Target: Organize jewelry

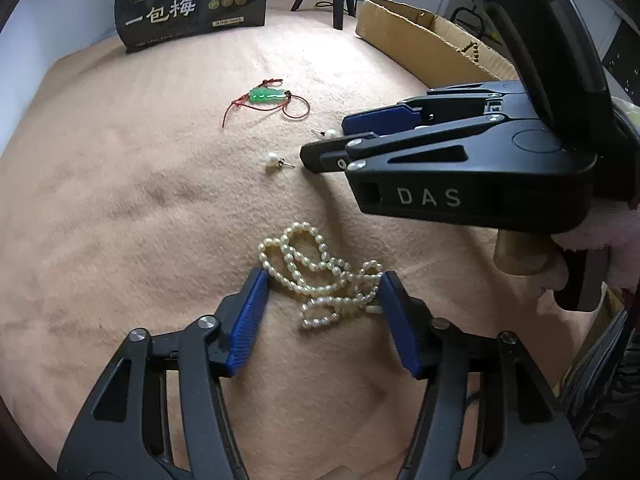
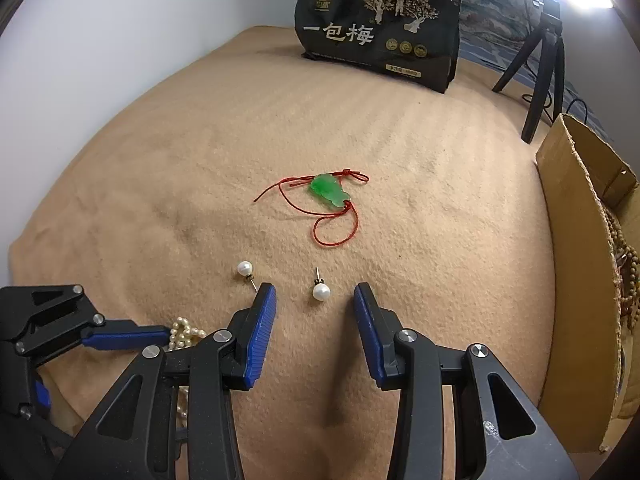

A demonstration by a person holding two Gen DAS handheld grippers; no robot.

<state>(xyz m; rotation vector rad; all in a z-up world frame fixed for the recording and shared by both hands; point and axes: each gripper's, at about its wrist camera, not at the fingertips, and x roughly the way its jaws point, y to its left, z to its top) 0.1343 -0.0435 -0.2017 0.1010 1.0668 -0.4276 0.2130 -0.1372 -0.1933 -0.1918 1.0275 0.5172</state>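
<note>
- My left gripper (image 1: 322, 300) has its blue-padded jaws spread around a tangled cream pearl necklace (image 1: 320, 276) lying on the tan fleece blanket (image 1: 140, 200); the right pad looks to be touching the beads, the left pad just beside them, with no squeeze on the heap.
- My right gripper (image 2: 315, 300) has its jaws spread too, with one white pearl stud earring (image 2: 321, 291) lying loose between the tips, touching neither pad.
- A second white pearl stud earring (image 2: 244, 269) lies just beyond my right gripper's left jaw tip, its post nearly against it.
- Farther out sits a green jade-like pendant on a red cord (image 2: 330, 191), well apart from both grippers.
- An open brown cardboard box (image 2: 580, 240) stands along the right edge; brown wooden beads (image 2: 624, 276) hang over its rim, mostly cut off.
- A black printed snack bag (image 2: 380, 28) and a black tripod (image 2: 540, 72) stand at the back.
- In the right wrist view, my own jaws hide most of the necklace.
</note>
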